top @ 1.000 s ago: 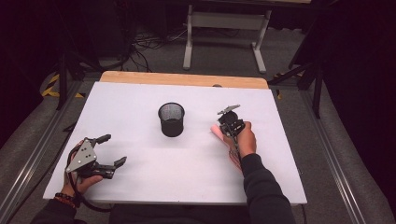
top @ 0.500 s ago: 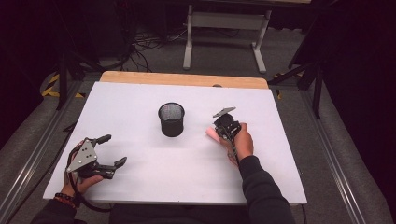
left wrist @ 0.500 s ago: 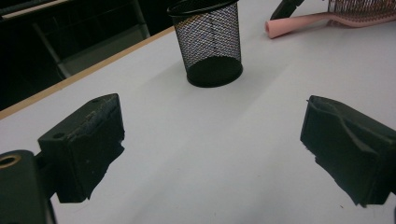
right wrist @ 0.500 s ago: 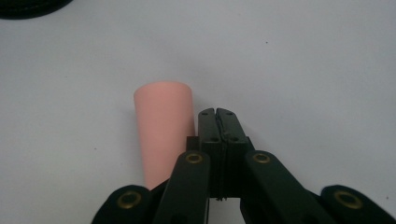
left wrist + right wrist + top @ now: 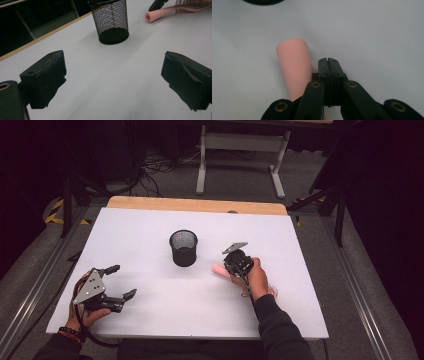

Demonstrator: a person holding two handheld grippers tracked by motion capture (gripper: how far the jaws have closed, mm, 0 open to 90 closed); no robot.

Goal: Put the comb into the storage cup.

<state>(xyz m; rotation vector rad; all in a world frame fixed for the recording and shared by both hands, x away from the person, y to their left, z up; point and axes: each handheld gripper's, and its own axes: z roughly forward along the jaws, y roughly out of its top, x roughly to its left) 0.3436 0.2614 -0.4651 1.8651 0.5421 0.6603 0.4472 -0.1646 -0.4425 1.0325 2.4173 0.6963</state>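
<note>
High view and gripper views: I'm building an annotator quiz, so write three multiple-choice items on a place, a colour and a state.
1. Where does the mesh cup stand?
A. near the middle of the table
B. at its left front corner
C. on the floor
2. What colour is the foam tube?
A. blue
B. pink
C. green
3. How is the left gripper?
A. shut
B. shut on the cup
C. open, nothing between its jaws

1 A: the high view shows it central.
2 B: it shows plainly pink.
3 C: bare table shows between the jaws.

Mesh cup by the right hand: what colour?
Black wire mesh cup; clearest in the left gripper view.
</note>
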